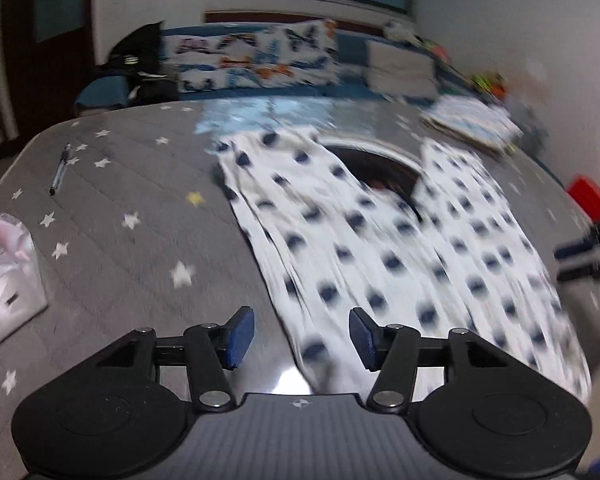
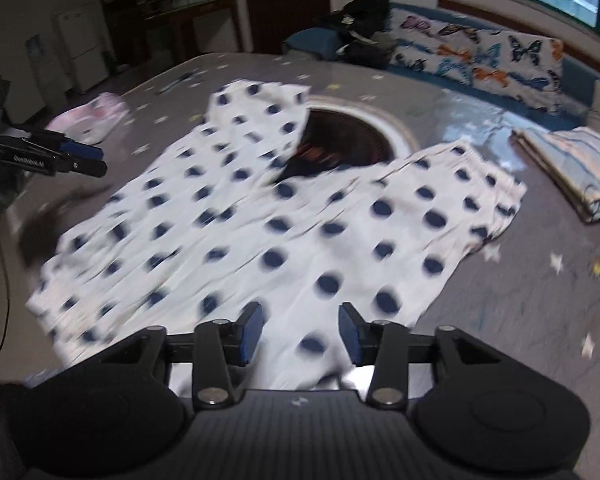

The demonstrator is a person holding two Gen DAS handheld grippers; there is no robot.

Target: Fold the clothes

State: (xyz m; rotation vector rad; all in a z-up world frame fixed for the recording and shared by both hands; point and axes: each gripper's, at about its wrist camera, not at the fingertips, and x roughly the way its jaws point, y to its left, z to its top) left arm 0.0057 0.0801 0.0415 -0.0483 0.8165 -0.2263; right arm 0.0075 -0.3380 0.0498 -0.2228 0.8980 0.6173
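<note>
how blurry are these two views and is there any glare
Left wrist view: white navy-dotted garment smeared by motion blur, left gripper sharp, bright glare on the glossy grey star-print table cover. Right wrist view: same dots streaked, right gripper crisp, window reflection on the cover; fisheye bends both.

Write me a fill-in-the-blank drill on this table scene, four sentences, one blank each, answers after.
1. The white garment spread on the grey star-printed table cover is patterned with dark blue ____.
2. The pads of the left gripper and of the right gripper are ____ in colour.
3. The garment partly covers a ____ dark opening in the table.
4. The jaws of both grippers stand ____, gripping nothing.

Answers: dots; blue; round; open
</note>
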